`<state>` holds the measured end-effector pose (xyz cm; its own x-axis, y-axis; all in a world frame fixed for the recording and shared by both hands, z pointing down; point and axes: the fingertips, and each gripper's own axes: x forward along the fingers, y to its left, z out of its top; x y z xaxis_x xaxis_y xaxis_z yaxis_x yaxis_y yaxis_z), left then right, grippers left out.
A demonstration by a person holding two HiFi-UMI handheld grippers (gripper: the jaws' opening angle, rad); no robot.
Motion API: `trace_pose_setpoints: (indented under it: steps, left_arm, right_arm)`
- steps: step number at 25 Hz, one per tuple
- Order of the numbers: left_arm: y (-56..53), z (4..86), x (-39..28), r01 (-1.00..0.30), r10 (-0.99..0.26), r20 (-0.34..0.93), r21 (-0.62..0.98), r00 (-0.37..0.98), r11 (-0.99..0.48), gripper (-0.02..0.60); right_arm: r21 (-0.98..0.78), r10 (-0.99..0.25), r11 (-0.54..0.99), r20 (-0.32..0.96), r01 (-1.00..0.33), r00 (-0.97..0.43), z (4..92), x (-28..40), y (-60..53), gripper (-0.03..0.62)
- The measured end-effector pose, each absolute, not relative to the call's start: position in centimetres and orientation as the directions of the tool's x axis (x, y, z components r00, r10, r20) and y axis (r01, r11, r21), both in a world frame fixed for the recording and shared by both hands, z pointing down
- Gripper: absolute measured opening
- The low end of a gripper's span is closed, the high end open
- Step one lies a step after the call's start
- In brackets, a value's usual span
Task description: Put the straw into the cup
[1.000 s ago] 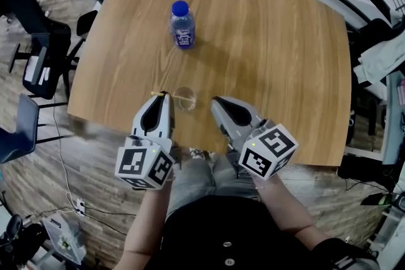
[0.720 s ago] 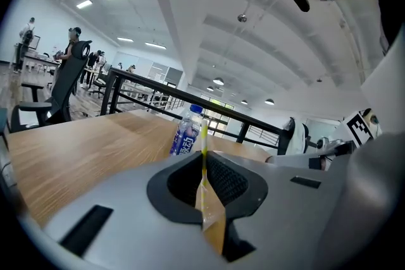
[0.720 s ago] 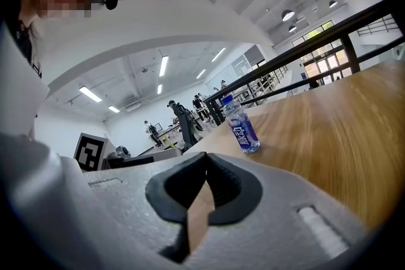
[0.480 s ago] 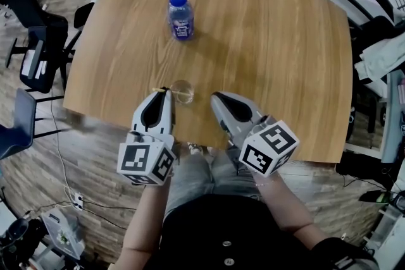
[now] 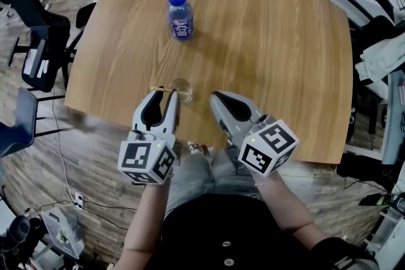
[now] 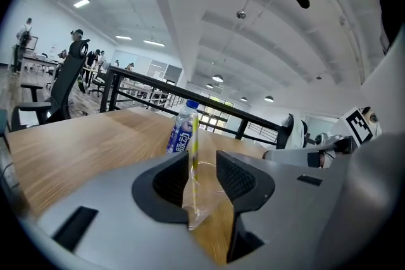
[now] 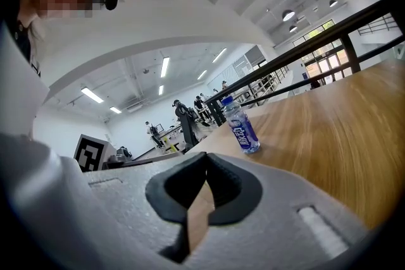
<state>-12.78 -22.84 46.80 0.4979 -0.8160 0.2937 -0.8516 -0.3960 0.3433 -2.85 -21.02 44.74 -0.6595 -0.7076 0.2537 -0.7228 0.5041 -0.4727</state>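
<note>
A clear plastic cup [image 5: 183, 90] [image 6: 204, 194] stands near the table's front edge. A thin yellow straw [image 5: 162, 90] [image 6: 193, 150] rises between the jaws of my left gripper [image 5: 164, 95] [image 6: 204, 164]. In the left gripper view its lower end reaches down inside the cup. The left jaws are opening: a gap shows between the pads, and the straw stands close to the left pad. My right gripper [image 5: 214, 98] [image 7: 205, 165] sits just right of the cup, shut with nothing in it.
A water bottle with a blue cap and label [image 5: 180, 15] [image 6: 183, 129] [image 7: 242, 126] stands farther back on the wooden table [image 5: 266, 41]. Chairs [image 5: 38, 41] and black railings surround the table; cables lie on the floor at the left.
The left jaws, shut on the straw before, have parted beside the cup. The right gripper has stayed where it was.
</note>
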Motion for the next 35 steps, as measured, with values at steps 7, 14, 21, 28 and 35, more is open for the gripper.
trace_pose_setpoints:
  steps: [7,14,21,28,35]
  left_arm:
    - [-22.0,46.2,-13.3,-0.848,-0.817,0.296,0.370,0.495,-0.380,0.183]
    - [-20.8,45.0,-15.0,-0.847,-0.829,0.274,0.382,0.487,-0.371,0.198]
    - [-20.0,43.0,-15.6,-0.837,-0.834,0.248,0.396,0.494,-0.378,0.196]
    - [-19.9,40.5,-16.0,-0.833,-0.845,0.186,0.369,0.500,-0.412,0.108]
    - [-19.7,38.6,-15.5,-0.824,-0.843,0.150,0.355,0.516,-0.442,0.056]
  right_arm:
    - [-0.461,-0.715,0.513,0.237,-0.724,-0.658,43.6,-2.6,-20.5,-0.002]
    - [-0.448,-0.716,0.533,0.213,-0.718,-0.665,42.2,-3.0,-20.2,-0.002]
    - [-0.425,-0.717,0.560,0.183,-0.712,-0.673,40.3,-3.5,-20.1,-0.002]
    - [-0.405,-0.711,0.586,0.160,-0.702,-0.685,38.7,-3.9,-19.8,-0.002]
    - [-0.377,-0.698,0.626,0.122,-0.683,-0.706,36.6,-4.6,-19.8,-0.002]
